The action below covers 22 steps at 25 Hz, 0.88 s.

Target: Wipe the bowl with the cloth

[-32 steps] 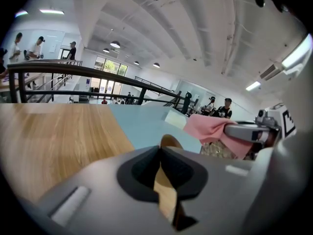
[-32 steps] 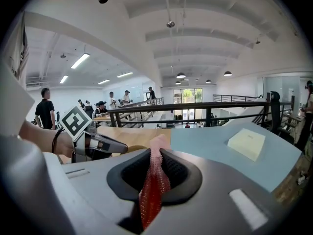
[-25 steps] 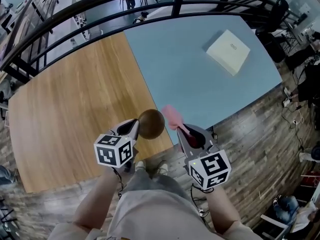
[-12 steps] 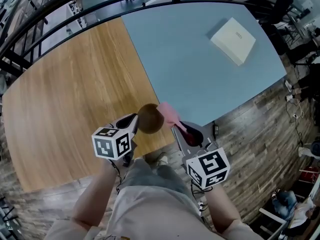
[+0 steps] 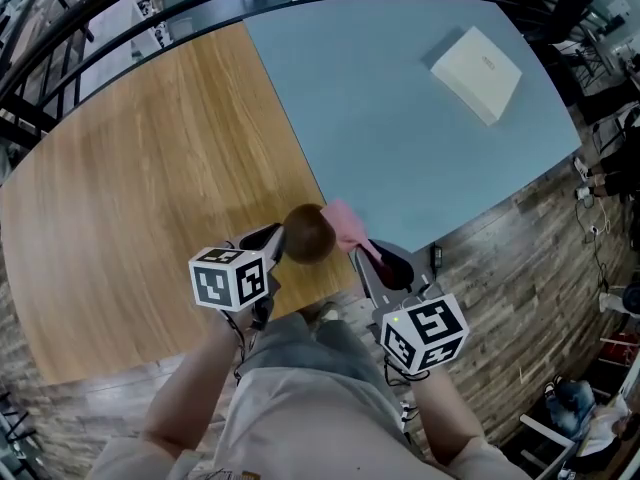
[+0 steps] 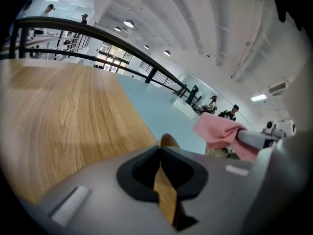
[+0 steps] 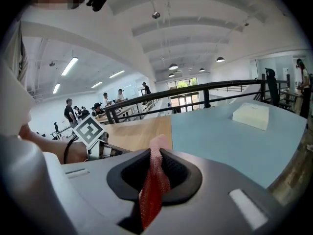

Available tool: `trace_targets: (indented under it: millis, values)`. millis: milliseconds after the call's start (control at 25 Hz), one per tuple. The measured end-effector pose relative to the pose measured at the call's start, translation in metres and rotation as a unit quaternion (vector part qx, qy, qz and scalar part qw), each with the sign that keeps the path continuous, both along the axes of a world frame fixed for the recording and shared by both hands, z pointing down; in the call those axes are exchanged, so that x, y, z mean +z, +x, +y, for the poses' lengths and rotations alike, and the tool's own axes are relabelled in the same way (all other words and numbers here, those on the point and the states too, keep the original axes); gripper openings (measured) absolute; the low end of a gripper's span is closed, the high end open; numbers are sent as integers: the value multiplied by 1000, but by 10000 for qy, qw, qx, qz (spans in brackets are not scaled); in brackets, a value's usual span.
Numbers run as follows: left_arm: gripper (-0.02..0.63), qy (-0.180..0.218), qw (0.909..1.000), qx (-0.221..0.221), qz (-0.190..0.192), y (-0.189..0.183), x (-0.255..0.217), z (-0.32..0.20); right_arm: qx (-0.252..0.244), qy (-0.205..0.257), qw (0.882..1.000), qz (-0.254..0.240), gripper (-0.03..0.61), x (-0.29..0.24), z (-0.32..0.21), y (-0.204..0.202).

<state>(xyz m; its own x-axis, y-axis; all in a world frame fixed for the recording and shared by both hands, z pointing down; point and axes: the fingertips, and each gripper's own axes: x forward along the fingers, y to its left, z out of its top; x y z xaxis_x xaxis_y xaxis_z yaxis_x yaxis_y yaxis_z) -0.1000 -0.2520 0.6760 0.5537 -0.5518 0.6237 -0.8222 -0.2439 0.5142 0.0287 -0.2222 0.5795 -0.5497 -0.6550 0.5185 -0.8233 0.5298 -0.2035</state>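
A brown wooden bowl [image 5: 309,233] hangs in the air over the near table edge, with my left gripper [image 5: 277,239] shut on its rim; in the left gripper view that rim [image 6: 165,190] runs edge-on between the closed jaws. My right gripper [image 5: 362,253] is shut on a pink cloth [image 5: 343,225], whose free end lies against the bowl's right side. The cloth [image 7: 154,180] is pinched as a red-pink strip in the right gripper view, and shows as a pink bunch [image 6: 217,130] in the left gripper view.
A wooden tabletop [image 5: 150,168] meets a light blue tabletop [image 5: 400,108] below the grippers. A white flat box [image 5: 477,60] lies far right on the blue part. A black railing [image 5: 90,18] runs behind the tables. Wood-plank floor [image 5: 520,298] lies to the right.
Both grippers, with bowl and cloth, have stayed together near the table's front edge. The head camera shifted, so the table sits a little higher and further left in view.
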Motion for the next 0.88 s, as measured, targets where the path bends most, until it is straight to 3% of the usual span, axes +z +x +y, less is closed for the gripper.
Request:
trace_targets:
  millis: [880]
  values:
    - [24, -322, 9986, -410, -25, -11, 46, -2, -77, -68, 9999, -49, 43, 31, -10, 1]
